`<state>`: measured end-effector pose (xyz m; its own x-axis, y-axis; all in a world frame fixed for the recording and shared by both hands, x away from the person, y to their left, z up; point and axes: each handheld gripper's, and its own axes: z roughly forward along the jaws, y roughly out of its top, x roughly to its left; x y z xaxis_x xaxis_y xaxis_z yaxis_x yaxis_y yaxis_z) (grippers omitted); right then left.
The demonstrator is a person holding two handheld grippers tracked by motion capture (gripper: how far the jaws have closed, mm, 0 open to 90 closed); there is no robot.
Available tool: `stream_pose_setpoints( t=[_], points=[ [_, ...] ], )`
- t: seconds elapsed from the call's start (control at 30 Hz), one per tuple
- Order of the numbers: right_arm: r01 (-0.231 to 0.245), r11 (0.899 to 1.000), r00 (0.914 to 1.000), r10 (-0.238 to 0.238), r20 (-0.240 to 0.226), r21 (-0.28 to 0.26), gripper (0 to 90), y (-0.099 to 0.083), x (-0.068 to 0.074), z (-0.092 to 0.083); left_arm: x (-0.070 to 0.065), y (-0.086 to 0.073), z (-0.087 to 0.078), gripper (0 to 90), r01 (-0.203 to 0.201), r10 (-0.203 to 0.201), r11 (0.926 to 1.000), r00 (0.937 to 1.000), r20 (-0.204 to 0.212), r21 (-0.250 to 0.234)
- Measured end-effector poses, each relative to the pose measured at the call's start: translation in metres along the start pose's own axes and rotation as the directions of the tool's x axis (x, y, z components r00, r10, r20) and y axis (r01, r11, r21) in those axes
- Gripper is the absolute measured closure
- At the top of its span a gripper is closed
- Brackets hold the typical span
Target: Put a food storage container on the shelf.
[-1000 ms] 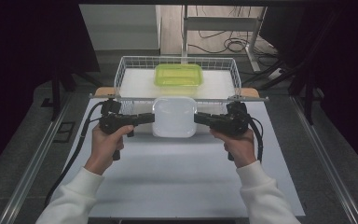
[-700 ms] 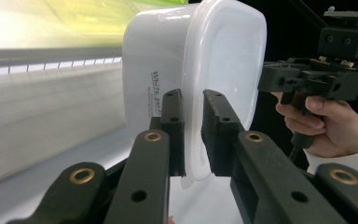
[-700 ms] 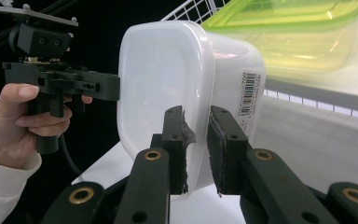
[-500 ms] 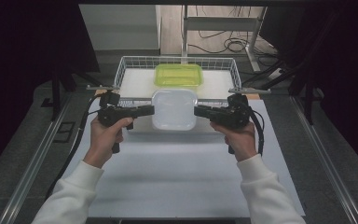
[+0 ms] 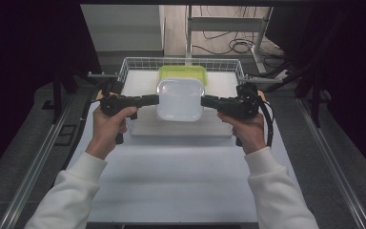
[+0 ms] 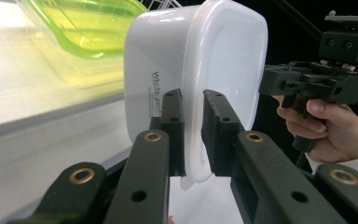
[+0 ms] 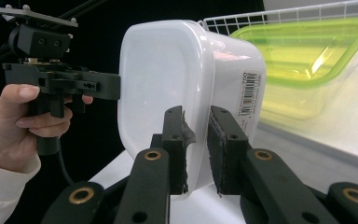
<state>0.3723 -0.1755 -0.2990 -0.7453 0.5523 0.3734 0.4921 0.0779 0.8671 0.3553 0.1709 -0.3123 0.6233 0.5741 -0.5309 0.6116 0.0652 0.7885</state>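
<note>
With the left gripper and right gripper each pinching an opposite rim of the white lidded container, held above the wire basket's front edge, both hands should travel level together, lest it twist free

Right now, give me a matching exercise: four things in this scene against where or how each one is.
Things:
1. white container
2. green container
3. left claw
4. wire basket

States:
A. at the far end of the table
B. pinching one rim of the white container
C. lying inside the wire basket
D. held up between both claws

Pairs: 1-D, 2-C, 3-B, 4-A
</note>
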Motion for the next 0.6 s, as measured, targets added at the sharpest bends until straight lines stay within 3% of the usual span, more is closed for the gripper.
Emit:
stream_pose_setpoints(
  t=[0.6],
  points=[
    [0.008,1.0,1.0,-0.008,0.003,-0.012,76.7,0.041,-0.009,0.008,0.008,0.042,0.004,79.0,0.001,-0.001,0.9996,0.9999,-0.015,-0.028]
  ],
)
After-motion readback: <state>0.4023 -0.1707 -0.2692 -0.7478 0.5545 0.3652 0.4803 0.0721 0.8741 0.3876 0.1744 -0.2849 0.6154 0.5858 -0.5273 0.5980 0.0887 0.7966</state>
